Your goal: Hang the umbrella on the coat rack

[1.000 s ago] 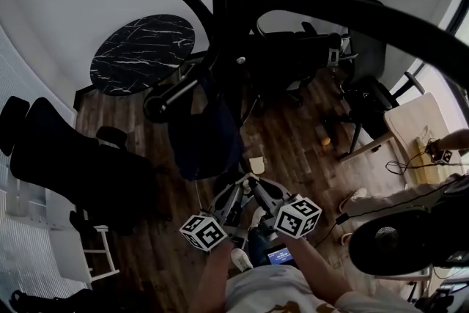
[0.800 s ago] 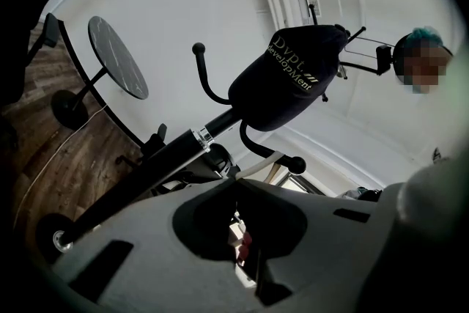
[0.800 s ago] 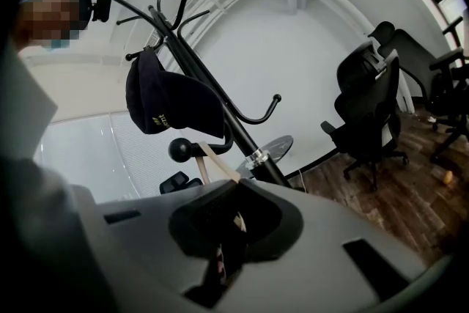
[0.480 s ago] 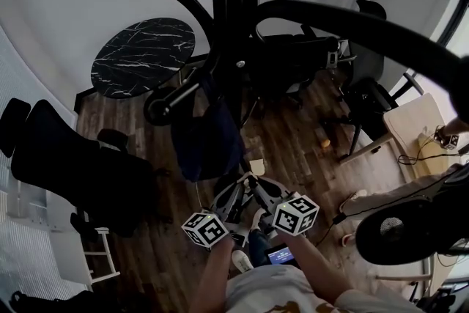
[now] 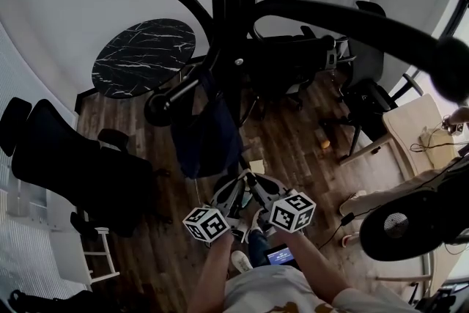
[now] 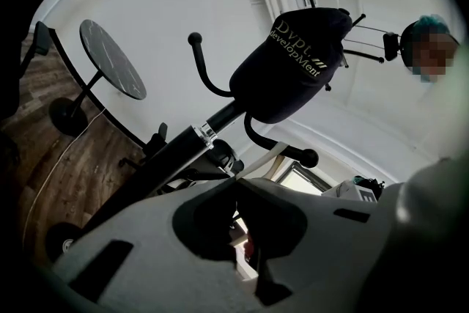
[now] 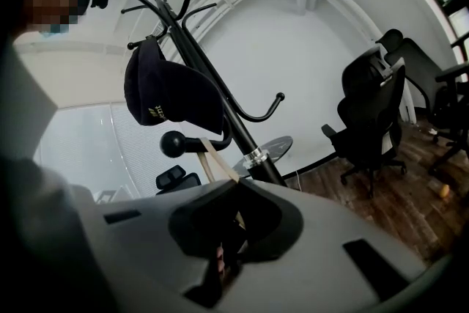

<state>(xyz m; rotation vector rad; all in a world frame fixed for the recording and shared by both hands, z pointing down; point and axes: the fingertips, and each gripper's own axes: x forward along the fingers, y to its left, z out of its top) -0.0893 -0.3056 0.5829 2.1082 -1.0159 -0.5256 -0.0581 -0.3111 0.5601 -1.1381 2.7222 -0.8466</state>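
Note:
The black coat rack pole [image 5: 233, 11] rises straight toward me, its curved hooks spreading out around it. A navy cap [image 5: 207, 139] hangs on one hook. My left gripper [image 5: 233, 190] and right gripper [image 5: 253, 185] meet tip to tip near the pole's foot. In the left gripper view the jaws [image 6: 234, 185] are shut on a beige umbrella strap [image 6: 275, 161] that runs up to a ball-ended hook [image 6: 282, 150] under the cap [image 6: 300, 62]. In the right gripper view the jaws [image 7: 236, 183] pinch the same strap [image 7: 212, 157], looped over the hook [image 7: 174, 144]. The umbrella's body is hidden.
A round black marble table [image 5: 143, 55] stands at the back left. Black office chairs sit at the left [image 5: 73, 165] and behind the pole [image 5: 293, 59]. A light desk [image 5: 414, 128] and a dark round fan [image 5: 399, 234] are at the right. The floor is dark wood.
Both grippers have edged slightly up toward the pole and closer together. The head camera shifted a little, so the big hook at the right sweeps farther across the view.

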